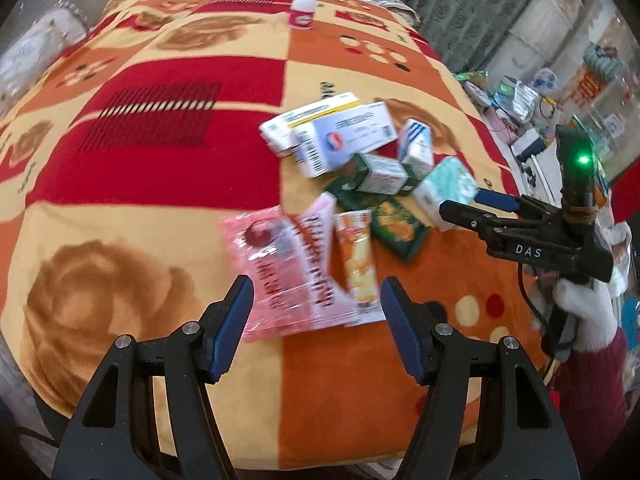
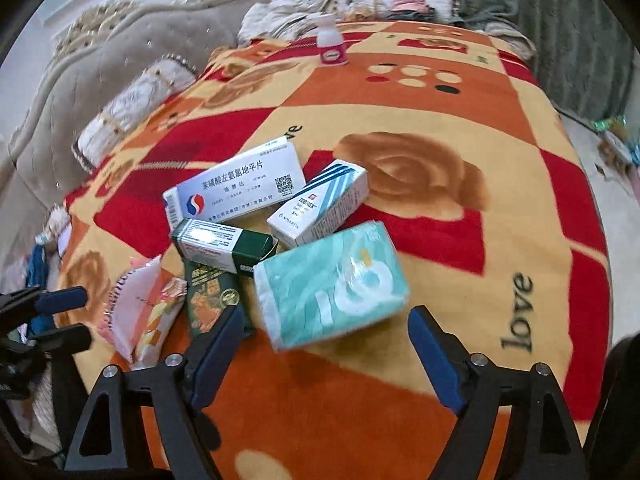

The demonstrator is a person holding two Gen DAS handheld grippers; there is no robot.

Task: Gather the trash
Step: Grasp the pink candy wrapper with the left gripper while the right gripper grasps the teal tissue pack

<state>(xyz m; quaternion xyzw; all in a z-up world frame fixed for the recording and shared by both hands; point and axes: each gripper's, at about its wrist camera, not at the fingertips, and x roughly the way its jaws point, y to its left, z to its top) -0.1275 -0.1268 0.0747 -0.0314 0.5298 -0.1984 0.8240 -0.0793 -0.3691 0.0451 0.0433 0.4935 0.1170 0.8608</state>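
Note:
A heap of trash lies on a patterned blanket [image 1: 160, 168]: a pink snack wrapper [image 1: 280, 268], an orange wrapper [image 1: 358, 268], a green packet [image 1: 396, 228], a green box [image 1: 380, 174], white medicine boxes [image 1: 344, 136] and a teal tissue pack [image 2: 332, 280]. My left gripper [image 1: 316, 328] is open just in front of the pink and orange wrappers. My right gripper [image 2: 328, 348] is open, its jaws either side of the near edge of the tissue pack. It also shows in the left wrist view [image 1: 468, 204]. A blue-striped box [image 2: 320, 204] lies behind the tissue pack.
A small white and pink bottle [image 1: 304, 6] stands at the far end of the blanket. Cushions [image 2: 132, 108] lie along the left. A cluttered floor area [image 1: 532, 112] lies to the right of the blanket's edge.

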